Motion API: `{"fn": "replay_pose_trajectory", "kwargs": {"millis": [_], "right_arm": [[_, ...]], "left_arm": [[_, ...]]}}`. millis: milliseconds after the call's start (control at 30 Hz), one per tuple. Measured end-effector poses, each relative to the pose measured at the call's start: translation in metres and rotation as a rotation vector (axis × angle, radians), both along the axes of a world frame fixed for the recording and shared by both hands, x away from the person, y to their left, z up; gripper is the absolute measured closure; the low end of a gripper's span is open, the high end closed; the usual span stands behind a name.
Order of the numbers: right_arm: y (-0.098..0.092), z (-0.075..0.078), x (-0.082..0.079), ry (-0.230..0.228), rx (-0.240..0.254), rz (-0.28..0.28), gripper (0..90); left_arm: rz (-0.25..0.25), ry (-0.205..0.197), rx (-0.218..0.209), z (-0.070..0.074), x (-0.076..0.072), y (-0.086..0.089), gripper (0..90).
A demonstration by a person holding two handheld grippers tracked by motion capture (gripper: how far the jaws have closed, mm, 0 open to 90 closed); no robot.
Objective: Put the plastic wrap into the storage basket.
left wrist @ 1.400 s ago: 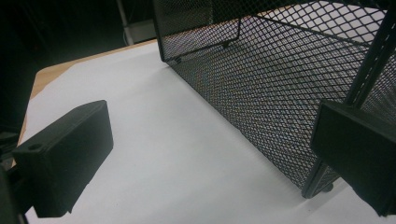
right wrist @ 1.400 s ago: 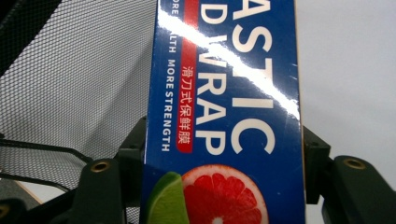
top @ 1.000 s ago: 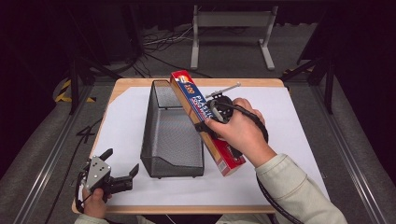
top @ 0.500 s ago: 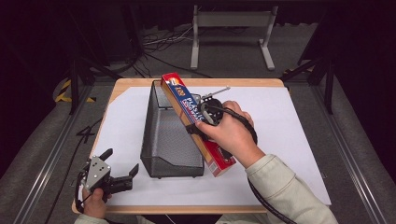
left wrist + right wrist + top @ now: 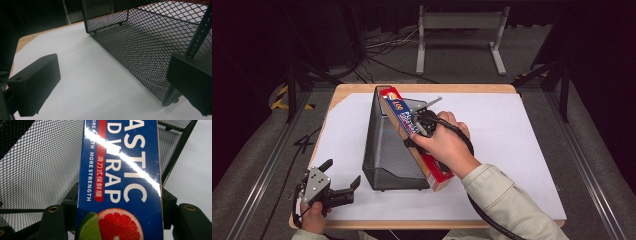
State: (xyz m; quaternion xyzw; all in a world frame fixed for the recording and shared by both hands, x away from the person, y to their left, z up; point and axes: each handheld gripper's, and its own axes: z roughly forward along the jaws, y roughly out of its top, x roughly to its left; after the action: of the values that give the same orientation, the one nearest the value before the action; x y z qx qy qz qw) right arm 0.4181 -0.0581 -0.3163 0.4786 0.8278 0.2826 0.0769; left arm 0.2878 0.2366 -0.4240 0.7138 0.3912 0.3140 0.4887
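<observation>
Nearest, the left gripper [image 5: 341, 186] rests low at the table's [image 5: 522, 150] front corner, jaws spread and empty, the basket [image 5: 389, 150] just beyond, while the right hand [image 5: 447, 145] reaches forward, its right gripper [image 5: 412, 131] pinching the box [image 5: 412, 135] slanted over the basket's rim.

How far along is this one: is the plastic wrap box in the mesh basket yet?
Done: the right hand-held gripper has the plastic wrap box clamped between its jaws and lifted over the mesh basket. In hand: the box lies tilted along the basket's right rim, far end over the opening, near end sticking out past the front corner. Left: lowering it inside and letting go. The left hand-held gripper waits open near the table's front edge.
</observation>
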Motion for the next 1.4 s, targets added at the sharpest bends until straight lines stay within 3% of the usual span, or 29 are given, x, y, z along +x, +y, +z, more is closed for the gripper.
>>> {"fn": "replay_pose_trajectory", "kwargs": {"millis": [500,1400], "right_arm": [[0.015,-0.012,0.014,0.06,-0.077,-0.007,38.8],[0.028,-0.03,0.03,0.145,-0.144,-0.013,38.5]], "left_arm": [[-0.002,0.003,-0.001,0.0,0.0,0.0,0.1],[-0.006,0.008,-0.002,-0.001,0.0,0.001,0.1]]}}
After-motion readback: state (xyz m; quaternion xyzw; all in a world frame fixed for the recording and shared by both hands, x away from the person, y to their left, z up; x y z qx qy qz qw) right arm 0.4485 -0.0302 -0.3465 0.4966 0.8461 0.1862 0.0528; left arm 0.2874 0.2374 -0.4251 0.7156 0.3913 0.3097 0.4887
